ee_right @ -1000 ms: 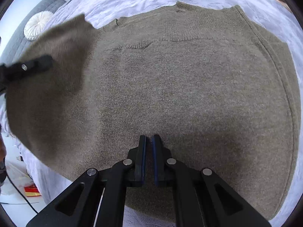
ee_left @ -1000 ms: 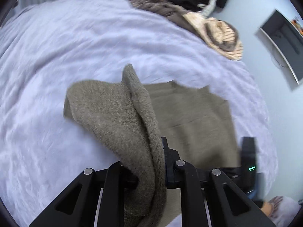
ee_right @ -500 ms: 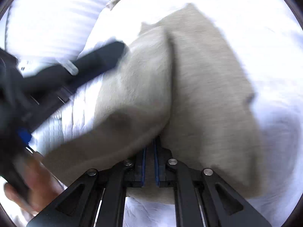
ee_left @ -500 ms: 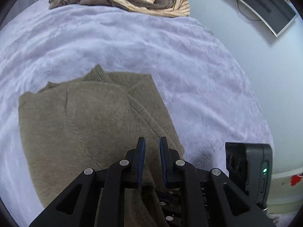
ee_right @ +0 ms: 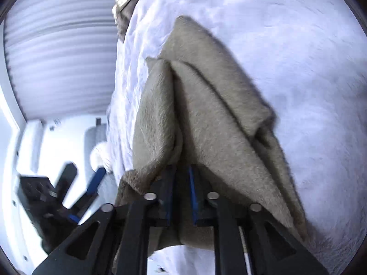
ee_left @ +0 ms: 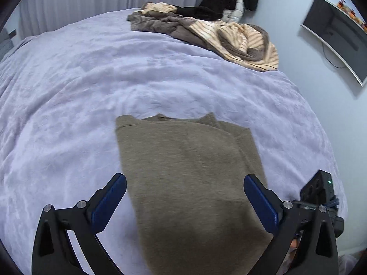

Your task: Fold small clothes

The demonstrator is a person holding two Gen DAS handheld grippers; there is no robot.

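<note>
An olive-brown knit sweater [ee_left: 183, 151] lies folded lengthwise on the lavender bed cover [ee_left: 80, 96], collar end away from me. My left gripper [ee_left: 184, 178] hovers over its near part, jaws opening wide, with nothing touching the blue pads. In the right wrist view the sweater [ee_right: 218, 114] is bunched into folds at its edge. My right gripper [ee_right: 181, 168] has its jaws opening, and a fold of the knit still sits in the narrow gap between them. My left gripper [ee_right: 86, 168] shows blurred at the lower left of that view.
A heap of brown, striped and black clothes [ee_left: 206, 34] lies at the bed's far side. A dark screen [ee_left: 337, 34] hangs on the wall to the right. Pale curtains [ee_left: 80, 0] stand behind the bed. A round white cushion [ee_right: 98, 155] sits beyond the bed's edge.
The left gripper let go of the sweater flap and opened wide, and the flap now lies flat over the body. The right gripper rolled, dragged the sweater's edge and parted its jaws slightly.
</note>
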